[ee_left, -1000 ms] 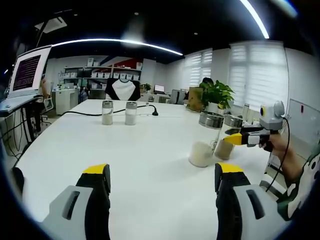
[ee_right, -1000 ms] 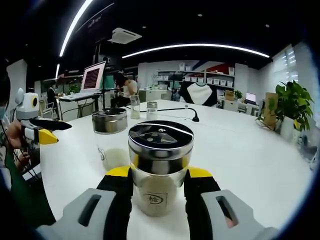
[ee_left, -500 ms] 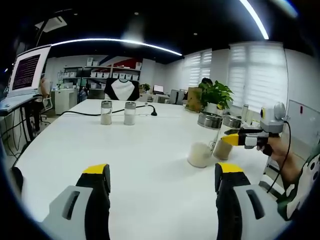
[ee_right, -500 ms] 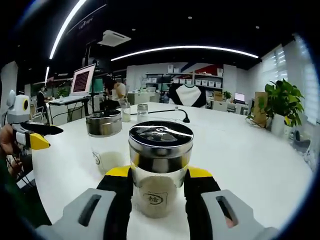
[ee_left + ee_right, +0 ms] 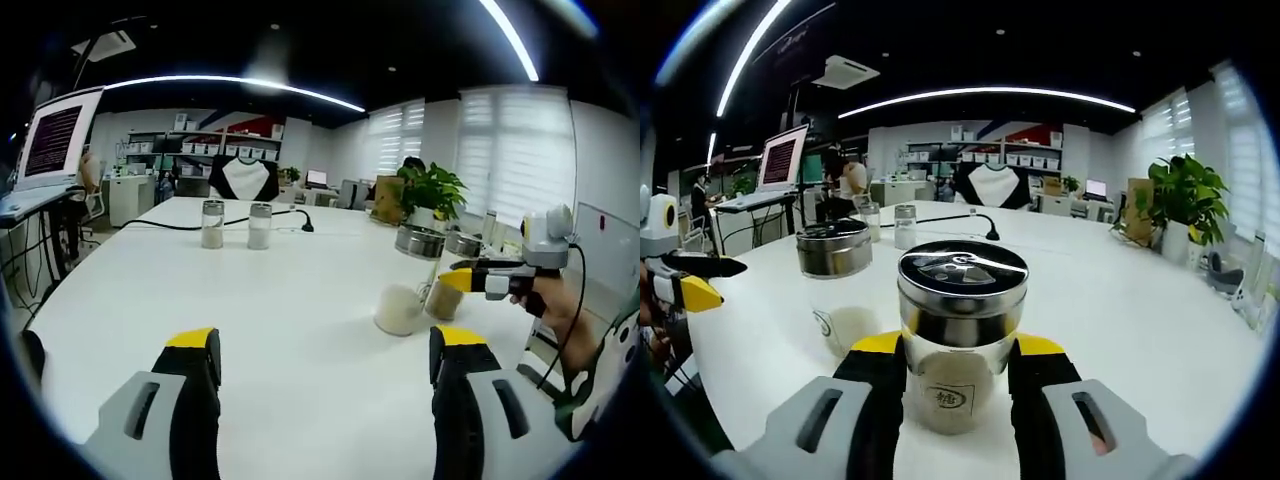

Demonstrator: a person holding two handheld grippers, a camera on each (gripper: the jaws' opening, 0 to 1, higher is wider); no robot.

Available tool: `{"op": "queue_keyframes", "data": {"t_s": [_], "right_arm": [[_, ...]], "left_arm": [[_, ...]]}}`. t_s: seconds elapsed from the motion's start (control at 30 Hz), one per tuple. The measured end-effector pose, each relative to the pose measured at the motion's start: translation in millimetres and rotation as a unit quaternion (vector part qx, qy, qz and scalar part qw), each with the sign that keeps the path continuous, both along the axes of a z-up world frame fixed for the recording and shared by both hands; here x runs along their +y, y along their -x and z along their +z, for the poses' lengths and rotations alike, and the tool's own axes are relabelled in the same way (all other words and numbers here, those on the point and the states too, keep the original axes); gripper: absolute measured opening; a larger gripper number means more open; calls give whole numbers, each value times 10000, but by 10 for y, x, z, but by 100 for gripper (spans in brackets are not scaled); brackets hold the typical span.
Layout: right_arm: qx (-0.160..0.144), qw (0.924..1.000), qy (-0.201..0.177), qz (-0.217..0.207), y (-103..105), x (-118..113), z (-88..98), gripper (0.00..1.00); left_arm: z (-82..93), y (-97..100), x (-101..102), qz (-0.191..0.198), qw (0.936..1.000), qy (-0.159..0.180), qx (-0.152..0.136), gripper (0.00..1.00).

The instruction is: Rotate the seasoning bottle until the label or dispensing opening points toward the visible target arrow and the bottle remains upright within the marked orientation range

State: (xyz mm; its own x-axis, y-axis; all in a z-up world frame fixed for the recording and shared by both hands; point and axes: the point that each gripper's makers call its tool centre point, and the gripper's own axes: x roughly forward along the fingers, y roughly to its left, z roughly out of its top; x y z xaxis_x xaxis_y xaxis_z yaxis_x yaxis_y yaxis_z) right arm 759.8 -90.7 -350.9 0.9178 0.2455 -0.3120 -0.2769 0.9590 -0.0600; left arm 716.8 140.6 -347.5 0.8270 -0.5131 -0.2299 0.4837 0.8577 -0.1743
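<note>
We see the seasoning bottle (image 5: 961,335) upright on the white table (image 5: 1120,300): clear glass, ribbed steel cap, small label facing us, pinched by the right gripper (image 5: 960,375). A matching jar (image 5: 837,285) stands just beside it. Left gripper (image 5: 325,365) spread over bare tabletop. Glossy surface, open office behind

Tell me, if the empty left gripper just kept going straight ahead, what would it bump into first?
Probably nothing soon. The left gripper, fingers open, points over bare white table. The first things roughly in line are two small shakers far across it, though depth is hard to judge. The near seasoning jars sit off to the side.
</note>
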Motion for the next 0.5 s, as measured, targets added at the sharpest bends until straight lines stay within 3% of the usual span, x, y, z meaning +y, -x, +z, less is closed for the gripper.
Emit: {"op": "queue_keyframes", "data": {"t_s": [0.5], "right_arm": [[23, 9998, 37, -206, -15, -12, 1, 39]], "left_arm": [[5, -2, 17, 18, 10000, 9, 1, 91]]}}
